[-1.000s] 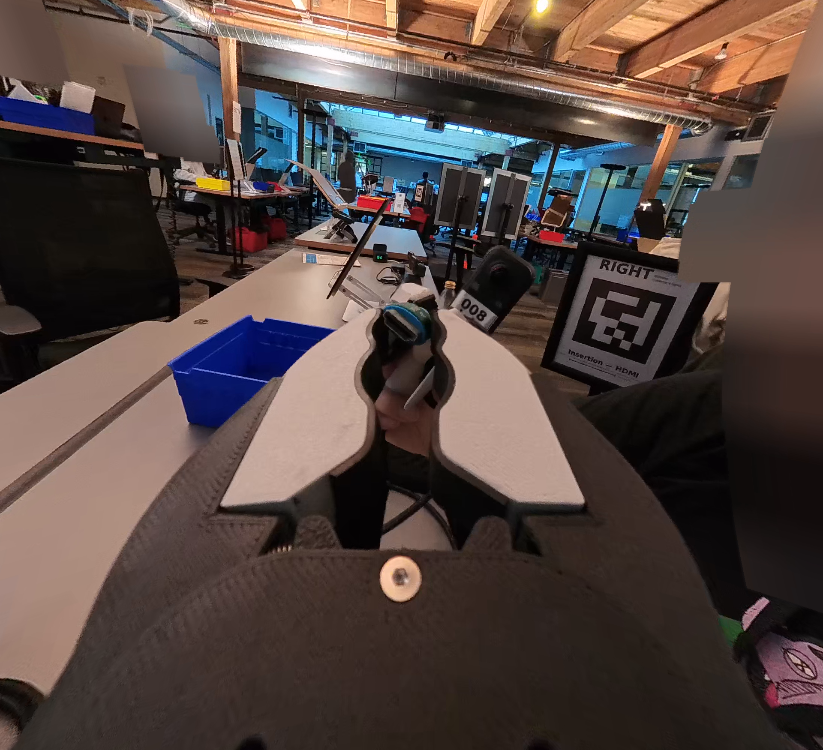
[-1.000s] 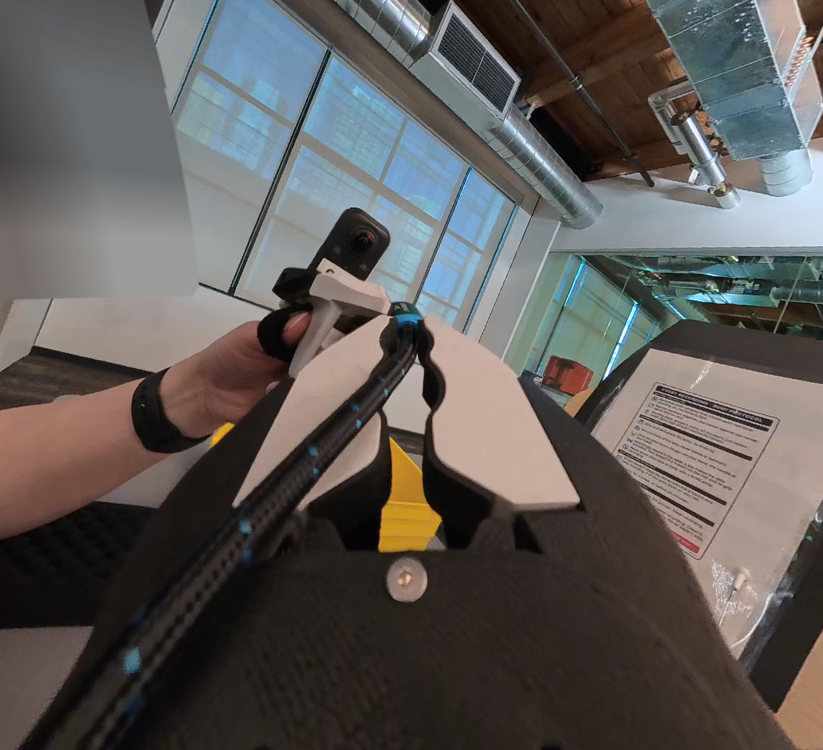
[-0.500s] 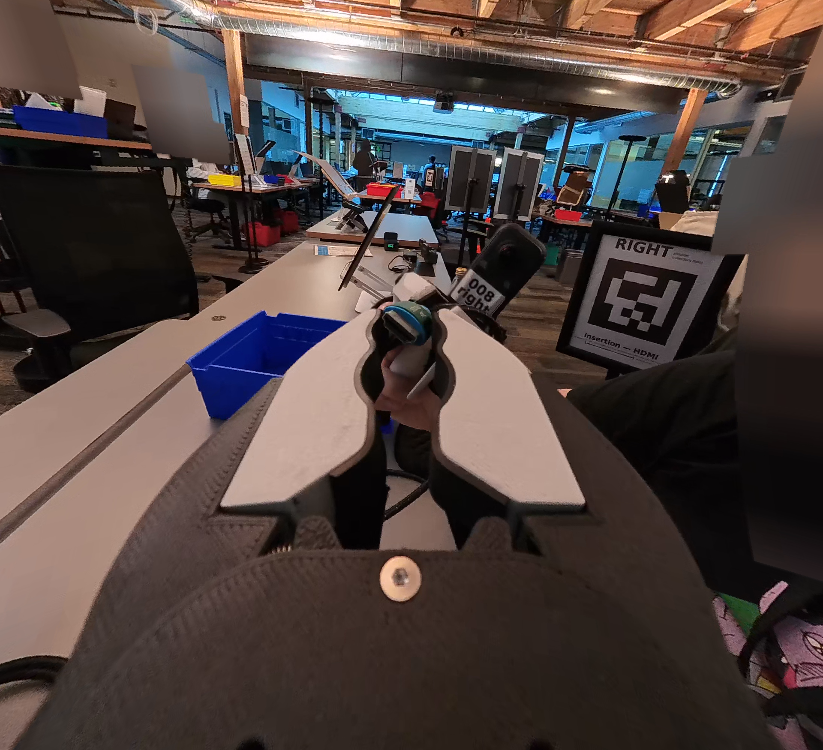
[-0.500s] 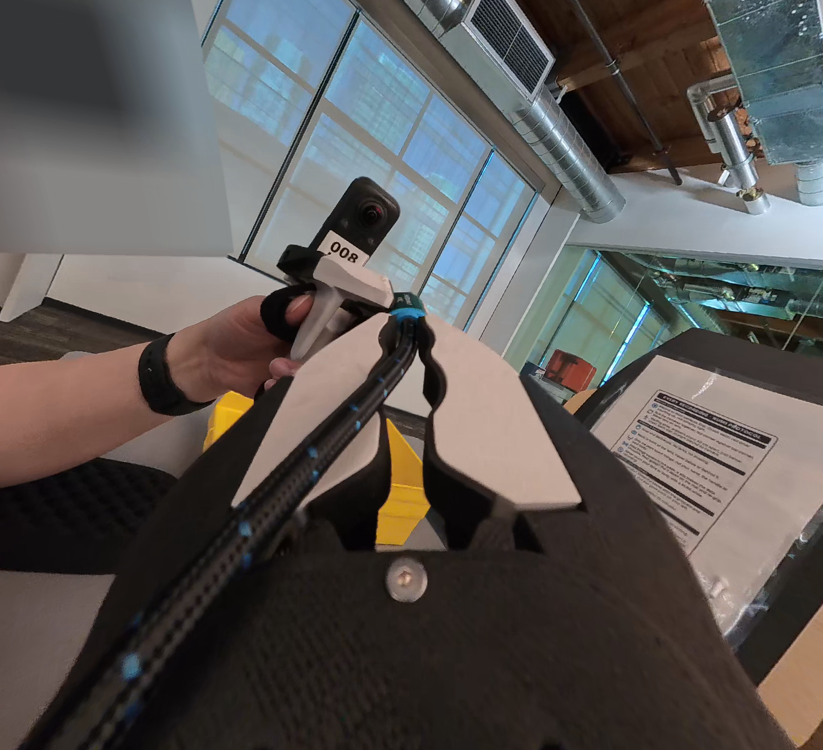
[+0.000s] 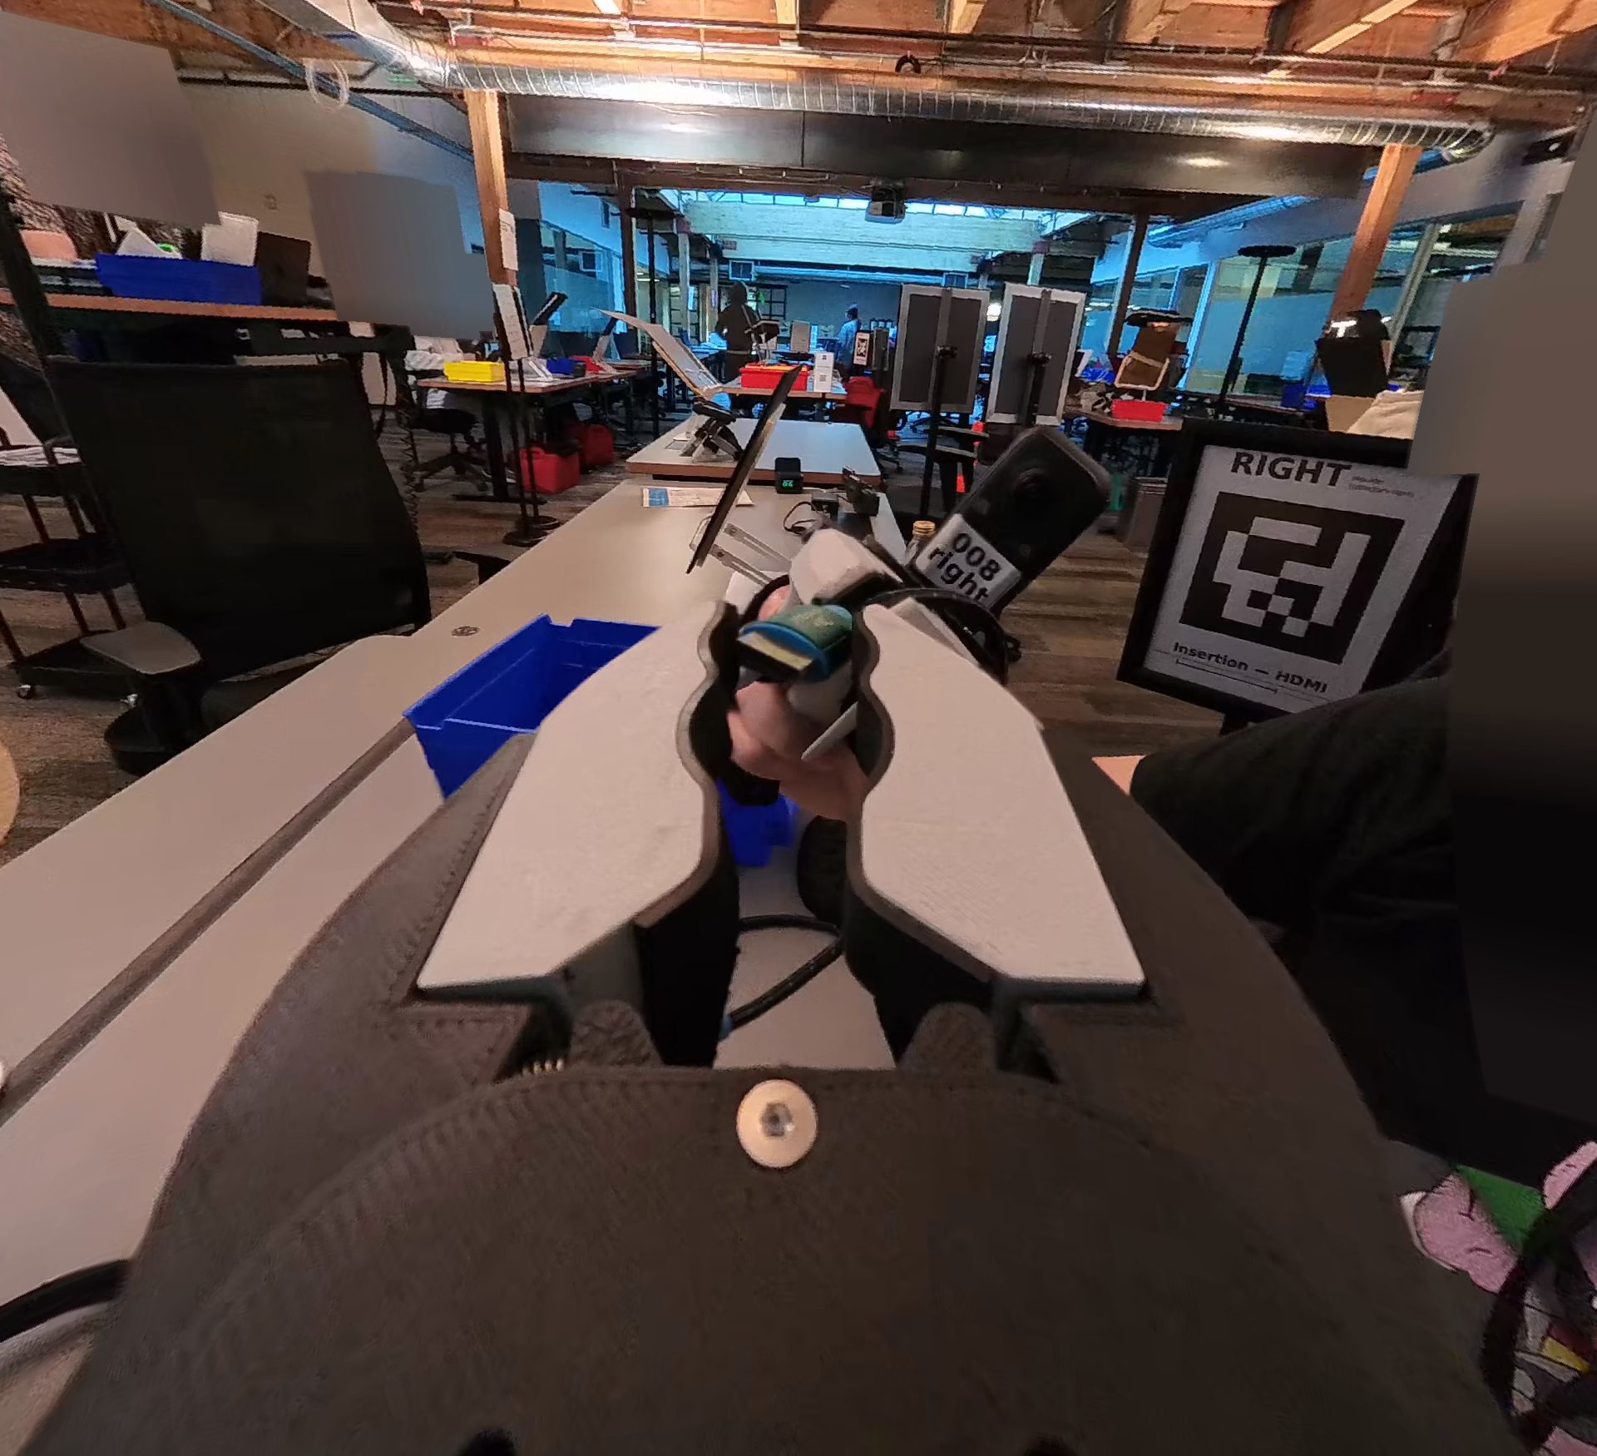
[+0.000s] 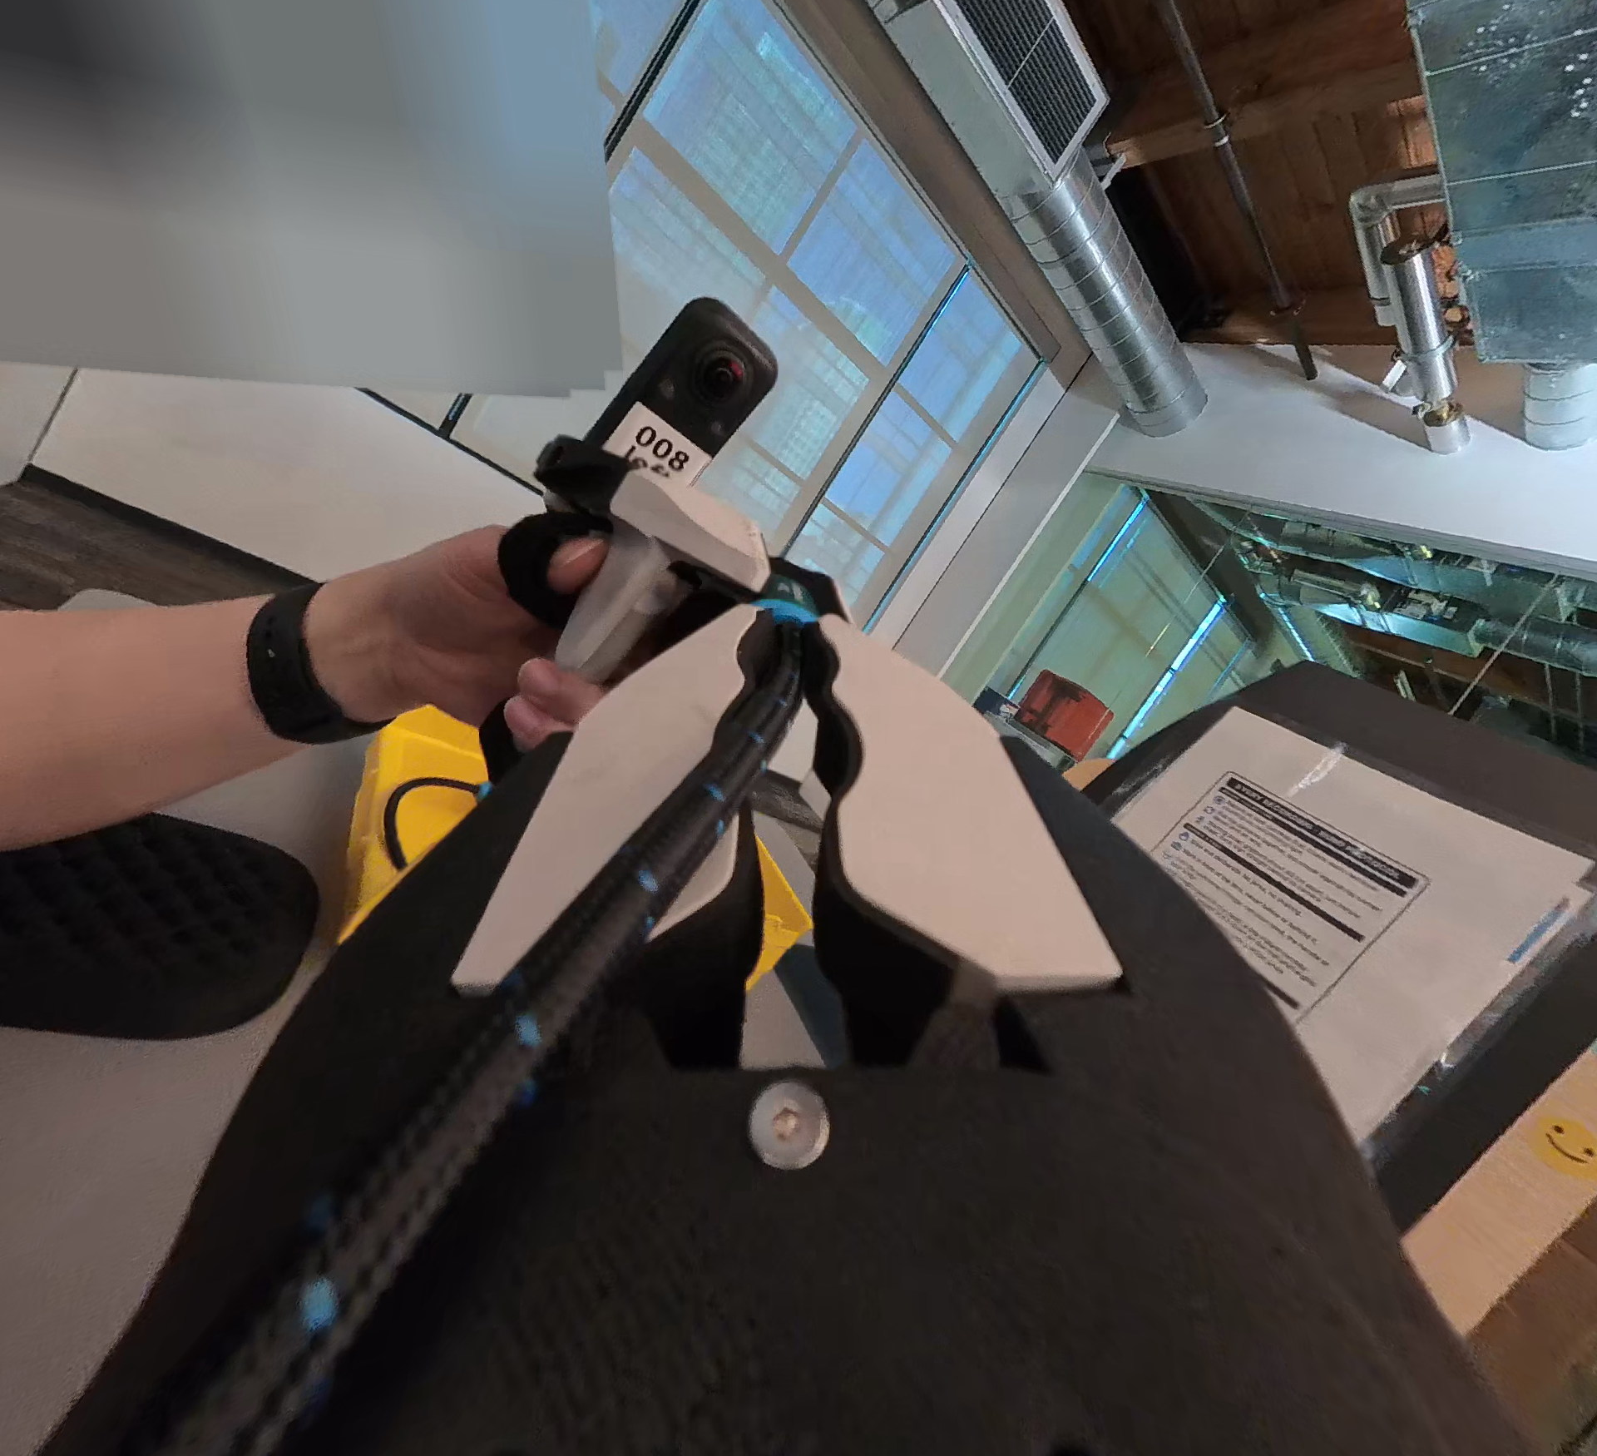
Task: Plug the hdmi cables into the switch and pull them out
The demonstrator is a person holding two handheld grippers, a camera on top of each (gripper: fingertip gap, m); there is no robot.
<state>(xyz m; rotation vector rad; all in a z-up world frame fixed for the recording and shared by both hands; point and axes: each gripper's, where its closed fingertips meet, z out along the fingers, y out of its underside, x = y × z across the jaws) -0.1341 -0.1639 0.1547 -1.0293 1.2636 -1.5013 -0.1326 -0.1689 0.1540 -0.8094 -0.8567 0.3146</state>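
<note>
At the centre of the left wrist view, the left gripper (image 5: 791,658) has its jaws closed on the teal-collared HDMI plug (image 5: 788,636), held in the air above the grey worktop (image 5: 130,896). A blue bin (image 5: 510,693) sits left of centre. In the right wrist view, the right gripper (image 6: 791,619) clamps the same braided cable (image 6: 605,930), which runs to the lower left. A yellow bin (image 6: 406,792) lies below.

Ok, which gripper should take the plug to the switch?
Left, probably: the left gripper holds the HDMI plug itself in its jaws, metal end exposed. The right gripper only pinches the braided cable. No switch in view.
</note>
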